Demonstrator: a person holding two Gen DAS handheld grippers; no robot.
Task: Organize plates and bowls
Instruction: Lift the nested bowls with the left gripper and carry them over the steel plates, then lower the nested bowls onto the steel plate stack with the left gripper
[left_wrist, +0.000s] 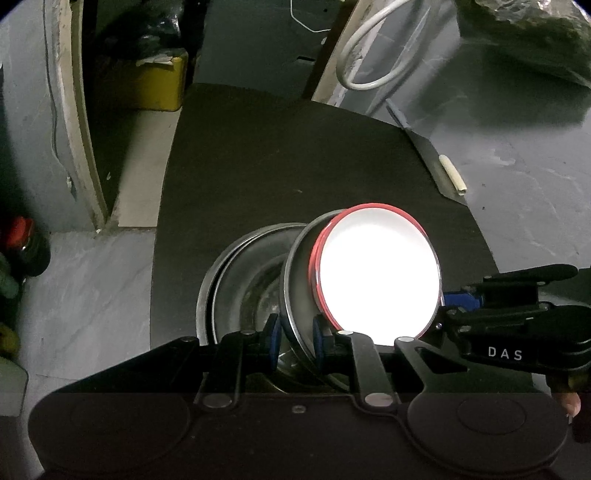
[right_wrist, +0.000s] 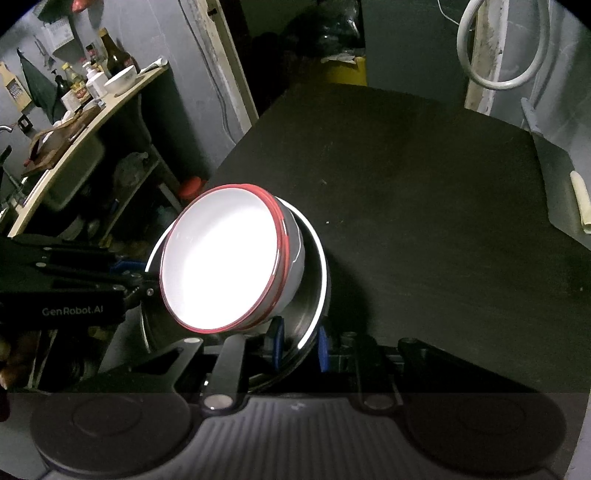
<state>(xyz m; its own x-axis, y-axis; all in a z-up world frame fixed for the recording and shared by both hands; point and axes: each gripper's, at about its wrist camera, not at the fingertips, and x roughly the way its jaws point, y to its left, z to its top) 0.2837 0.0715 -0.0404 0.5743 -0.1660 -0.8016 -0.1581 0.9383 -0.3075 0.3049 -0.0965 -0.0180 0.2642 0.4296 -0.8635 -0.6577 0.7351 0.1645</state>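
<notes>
A steel plate (left_wrist: 293, 295) is tilted over the black table (left_wrist: 277, 155), and a white bowl with a red rim (left_wrist: 376, 273) rests in it. My left gripper (left_wrist: 295, 332) is shut on the plate's near rim, one blue pad on each face. My right gripper (left_wrist: 448, 308) holds the same plate from the right side. In the right wrist view my right gripper (right_wrist: 300, 343) pinches the steel plate's (right_wrist: 314, 295) rim, the bowl (right_wrist: 218, 258) leans left, and the left gripper (right_wrist: 147, 284) reaches in from the left. Beneath them lie more steel plates (left_wrist: 243, 273).
A cleaver (left_wrist: 432, 158) and a cream stick (left_wrist: 454, 173) lie at the table's right edge. A white hose loop (left_wrist: 369, 55) hangs behind, near a yellow container (left_wrist: 159, 85). A shelf (right_wrist: 92, 110) with bottles and a white bowl stands at the left.
</notes>
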